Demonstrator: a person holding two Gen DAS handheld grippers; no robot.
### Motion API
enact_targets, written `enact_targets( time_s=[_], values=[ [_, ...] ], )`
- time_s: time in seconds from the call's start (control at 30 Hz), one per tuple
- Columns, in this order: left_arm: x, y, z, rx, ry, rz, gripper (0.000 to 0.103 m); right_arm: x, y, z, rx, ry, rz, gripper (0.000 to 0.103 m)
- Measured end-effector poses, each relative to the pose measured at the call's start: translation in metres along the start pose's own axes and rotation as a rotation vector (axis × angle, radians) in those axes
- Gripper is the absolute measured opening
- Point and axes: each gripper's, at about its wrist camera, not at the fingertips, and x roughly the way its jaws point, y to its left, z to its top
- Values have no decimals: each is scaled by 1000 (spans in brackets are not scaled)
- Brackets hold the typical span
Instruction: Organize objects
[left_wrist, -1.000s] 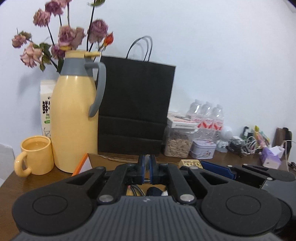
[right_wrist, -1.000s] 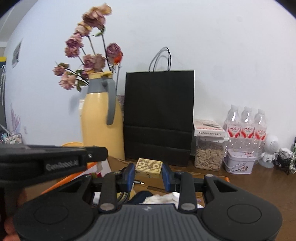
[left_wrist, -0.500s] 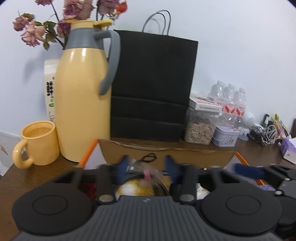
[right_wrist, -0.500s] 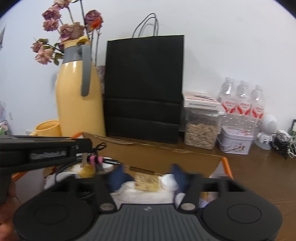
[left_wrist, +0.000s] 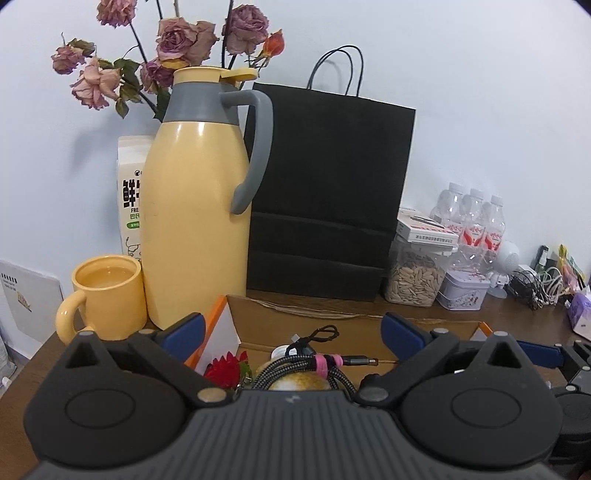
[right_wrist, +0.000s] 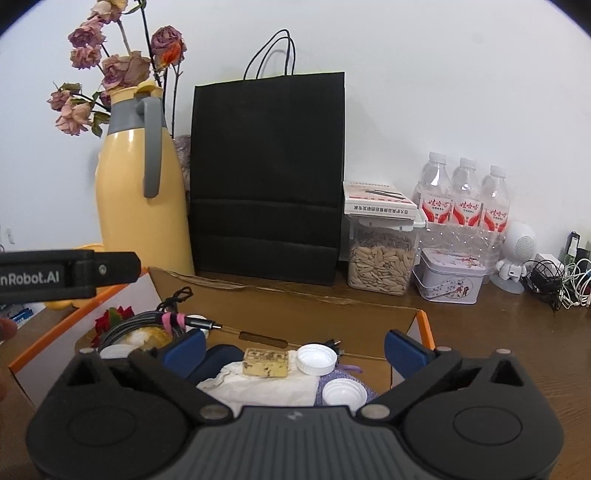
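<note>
An open cardboard box (right_wrist: 295, 306) with orange edges sits on the wooden table and holds small items. In the right wrist view I see a small tan box (right_wrist: 265, 362) lying on white tissue (right_wrist: 258, 386), two white bottle caps (right_wrist: 316, 359), a braided cable (right_wrist: 147, 323) and a red flower (right_wrist: 110, 317). My right gripper (right_wrist: 295, 345) is open and empty above the tan box. My left gripper (left_wrist: 293, 330) is open and empty above the cable (left_wrist: 306, 365) and the flower (left_wrist: 225, 369). The box's far wall (left_wrist: 332, 325) stands behind them.
Behind the box stand a yellow thermos jug (left_wrist: 195, 206), a yellow mug (left_wrist: 107, 295), a black paper bag (left_wrist: 325, 192), a seed jar (right_wrist: 380, 254), a tin (right_wrist: 448, 275), three water bottles (right_wrist: 465, 199) and tangled cables (right_wrist: 554, 280). The left gripper's body (right_wrist: 62, 273) crosses the right view.
Both grippers opened. The right one let go of the tan box, which now lies in the cardboard box. The left gripper, shut before, released the cable into the box.
</note>
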Motion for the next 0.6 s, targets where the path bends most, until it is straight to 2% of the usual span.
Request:
enact_targets(
  time_s=[0.17,0.33,0.6],
  values=[
    [-16,1,2,25,2,0,103,-18,0,-2,-3,-9,24,103],
    [-44,4,-1,55,-16,4,103,-53,0,-2,-7,-60,37,103],
    [-101,17,-28,93,-5,27,103,-114,6,-20,-16,-101,49,103]
  ],
)
